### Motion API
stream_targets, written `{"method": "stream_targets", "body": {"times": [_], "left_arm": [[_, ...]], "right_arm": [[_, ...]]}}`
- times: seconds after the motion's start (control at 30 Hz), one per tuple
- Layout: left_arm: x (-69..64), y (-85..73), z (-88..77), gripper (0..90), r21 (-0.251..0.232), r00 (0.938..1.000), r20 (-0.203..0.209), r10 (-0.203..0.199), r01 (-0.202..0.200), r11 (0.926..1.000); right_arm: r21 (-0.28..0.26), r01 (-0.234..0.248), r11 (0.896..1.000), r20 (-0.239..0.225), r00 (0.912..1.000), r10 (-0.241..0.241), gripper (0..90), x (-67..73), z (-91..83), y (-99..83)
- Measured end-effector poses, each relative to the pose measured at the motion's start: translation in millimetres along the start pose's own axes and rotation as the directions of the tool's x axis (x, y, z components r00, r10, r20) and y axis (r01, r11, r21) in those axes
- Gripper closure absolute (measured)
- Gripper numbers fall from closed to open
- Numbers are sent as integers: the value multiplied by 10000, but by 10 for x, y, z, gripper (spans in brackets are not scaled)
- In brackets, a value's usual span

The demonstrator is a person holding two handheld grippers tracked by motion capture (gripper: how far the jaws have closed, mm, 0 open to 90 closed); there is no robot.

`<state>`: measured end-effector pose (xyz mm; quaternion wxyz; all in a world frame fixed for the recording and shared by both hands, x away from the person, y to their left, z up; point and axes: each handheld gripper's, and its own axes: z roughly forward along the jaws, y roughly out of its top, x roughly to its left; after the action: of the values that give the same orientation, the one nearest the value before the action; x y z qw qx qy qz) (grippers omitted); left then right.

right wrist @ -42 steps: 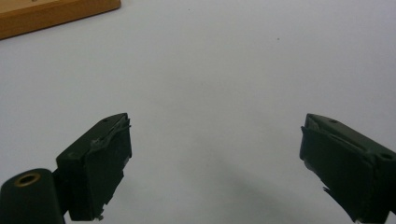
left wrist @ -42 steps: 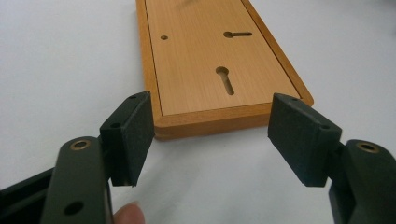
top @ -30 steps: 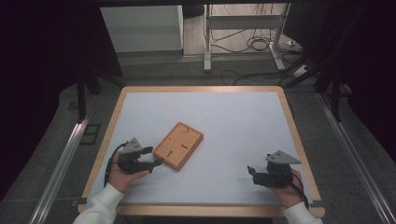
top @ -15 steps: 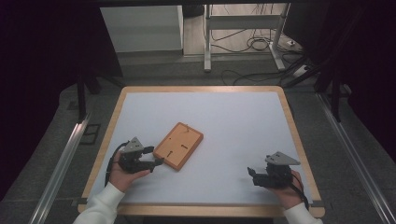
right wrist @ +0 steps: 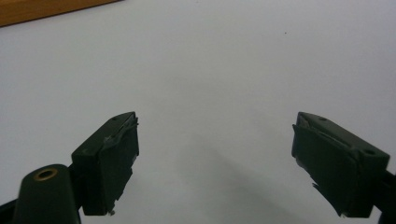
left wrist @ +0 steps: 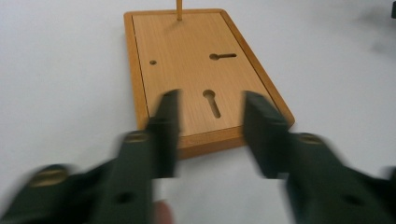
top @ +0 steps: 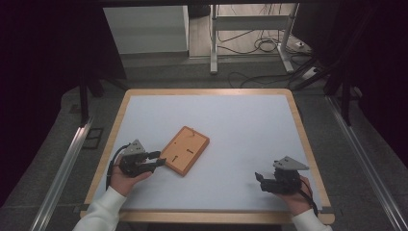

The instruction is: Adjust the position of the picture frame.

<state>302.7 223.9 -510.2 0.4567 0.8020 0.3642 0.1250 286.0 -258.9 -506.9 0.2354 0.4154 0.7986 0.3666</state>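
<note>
Item: wooden board point(top: 184, 150), flat rectangular panel, orange-brown, raised rim on all sides. Lies slightly left of centre in the high view, turned at an angle on the white table top point(top: 240, 125). Fills the upper middle of the left gripper view. Face shows two keyhole slots point(left wrist: 212, 102), one small round hole, and a thin peg point(left wrist: 178, 9) upright at the far short edge.

Handling, as judged: rigid, no give under the pads; probably light to moderate in weight; smooth finished wood, so liable to slide on the table cover if pushed rather than pinched. Not fragile as a whole; thin peg best left untouched. Best hold: across the thickness at the near short edge or a corner, one pad above and one below, or across the two long rims if the opening allows.

Left gripper point(left wrist: 210, 135): lower left of the high view, pointed at the near short edge of the board. Jaws just closing, now part-way in, blurred with motion; tips over the board's near end, nothing visibly pinched yet, pads standing apart above the wood.

Right gripper point(right wrist: 215, 163): lower right of the high view, well apart from the board. Jaws wide apart, nothing between them, bare table beneath.

Person's hands point(top: 126, 179) at the bottom edge, white sleeves.
</note>
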Motion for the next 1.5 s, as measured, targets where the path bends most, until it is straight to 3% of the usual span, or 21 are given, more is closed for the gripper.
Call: {"method": "stream_targets", "body": {"times": [0.07,0.1,0.23,0.4,0.5,0.53,0.77,0.97,1.13,1.23,1.5], "left_arm": [[8,19,-17,715,14,10000,20,27,-27,10000],[27,33,-20,813,77,10000,52,22,-23,10000],[57,47,-9,890,175,10000,12,-21,21,9998],[105,74,-9,895,253,9999,-82,-102,104,9996],[201,92,2,898,419,9995,-217,-236,245,9988],[280,102,32,898,595,9990,-285,-336,353,9976],[467,75,166,898,1243,9976,-547,-434,500,9910],[567,34,276,899,1516,9969,-557,-549,628,9864],[578,23,308,899,1599,9968,-573,-563,649,9850],[539,16,330,899,1926,9978,-642,-160,282,9809],[524,-6,339,899,2152,9984,-567,-41,163,9764]], "right_arm": [[14,4,10000,0,10000,-4,153,1,2,-1],[31,18,10000,-4,10000,-18,153,3,5,-1],[28,64,10000,-32,10000,-63,154,6,4,3],[55,28,10000,-26,10000,-28,154,4,9,-1],[60,33,10000,-36,10000,-33,155,6,9,2],[90,-12,10000,-47,10000,12,155,7,14,1],[170,-71,9998,-34,10000,72,156,2,34,-2],[264,-57,9996,-31,10000,58,156,7,60,-6],[308,-49,9995,-30,10000,50,156,10,69,-10],[325,-63,9995,-8,10000,63,156,14,66,-10],[309,-38,9995,21,10000,37,156,5,57,-9]]}}
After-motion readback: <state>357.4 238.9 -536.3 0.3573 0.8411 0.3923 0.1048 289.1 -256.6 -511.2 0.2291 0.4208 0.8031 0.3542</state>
